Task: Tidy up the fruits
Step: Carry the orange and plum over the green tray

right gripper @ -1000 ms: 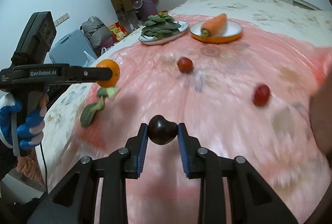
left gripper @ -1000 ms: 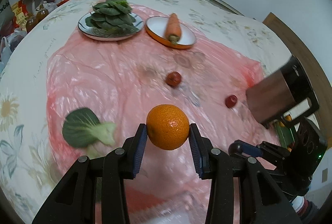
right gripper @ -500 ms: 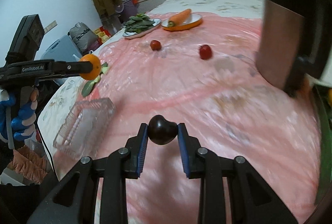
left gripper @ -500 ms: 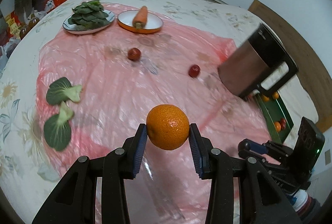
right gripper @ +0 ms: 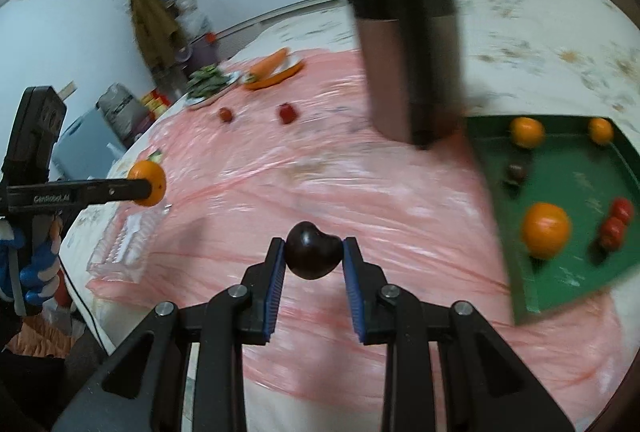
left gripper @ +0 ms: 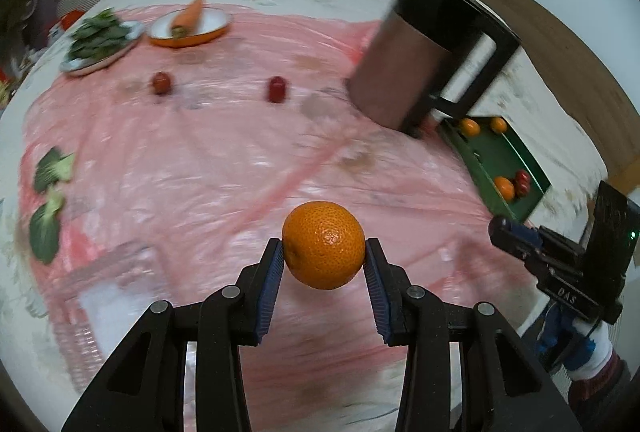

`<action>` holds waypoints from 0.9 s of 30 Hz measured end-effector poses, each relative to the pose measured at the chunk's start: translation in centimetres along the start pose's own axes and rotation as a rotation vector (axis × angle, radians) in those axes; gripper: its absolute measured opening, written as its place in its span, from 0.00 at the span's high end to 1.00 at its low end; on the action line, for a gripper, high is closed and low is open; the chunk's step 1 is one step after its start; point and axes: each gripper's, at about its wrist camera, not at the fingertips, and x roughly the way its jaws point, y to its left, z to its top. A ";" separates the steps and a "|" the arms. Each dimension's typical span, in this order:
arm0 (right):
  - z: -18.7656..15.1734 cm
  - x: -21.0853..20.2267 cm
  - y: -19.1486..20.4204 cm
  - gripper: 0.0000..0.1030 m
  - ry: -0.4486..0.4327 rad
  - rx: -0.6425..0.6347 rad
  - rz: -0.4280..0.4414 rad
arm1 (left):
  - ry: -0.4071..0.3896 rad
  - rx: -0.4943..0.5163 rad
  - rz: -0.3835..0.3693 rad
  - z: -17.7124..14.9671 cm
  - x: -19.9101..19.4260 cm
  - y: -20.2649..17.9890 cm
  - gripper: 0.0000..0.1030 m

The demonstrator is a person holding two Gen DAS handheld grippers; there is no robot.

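We hold the left gripper [left gripper: 324, 256] clamped on an orange [left gripper: 323, 244], both blue pads pressed to its sides, the fruit up off the pink plastic sheet [left gripper: 224, 167]; from the right wrist view the same orange [right gripper: 148, 183] shows at the left edge of the sheet [right gripper: 320, 183], pinched at the tip of that gripper [right gripper: 146, 187].

Going left to right in the left wrist view: two loose green leaves [left gripper: 48, 203] lie at the left edge of the sheet; a clear plastic box [left gripper: 108, 296] sits near its front left corner; a plate of greens [left gripper: 100, 41] and an orange-rimmed plate [left gripper: 192, 31] carrying a carrot [left gripper: 188, 16] stand at the far left corner, just beside each other; two small red fruits [left gripper: 161, 83] [left gripper: 278, 89] rest apart in the far middle; a dark-topped metal jug [left gripper: 424, 47] stands near the right edge; a green tray [left gripper: 496, 151] lies at the right edge, just beside the jug.

In the right wrist view the right gripper [right gripper: 314, 260] is closed on a dark plum [right gripper: 313, 250], held above the sheet near its front edge; the tray [right gripper: 580, 183] to its right holds three oranges [right gripper: 546, 230], a dark fruit [right gripper: 517, 171] and a few small red ones [right gripper: 616, 224]; motion blur softens the details.
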 end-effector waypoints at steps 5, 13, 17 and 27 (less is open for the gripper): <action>-0.6 -3.0 -5.8 0.73 -0.045 0.069 -0.077 | 0.032 0.079 -0.053 1.6 2.7 -5.9 0.66; -0.7 -7.2 -14.9 0.73 -0.104 0.156 -0.220 | 0.078 0.211 -0.132 4.4 7.5 -15.4 0.66; -0.3 -8.4 -18.7 0.73 -0.130 0.189 -0.266 | 0.091 0.264 -0.160 5.9 9.6 -19.3 0.66; 0.0 -8.7 -24.4 0.73 -0.147 0.224 -0.331 | 0.123 0.372 -0.185 7.5 14.5 -26.5 0.66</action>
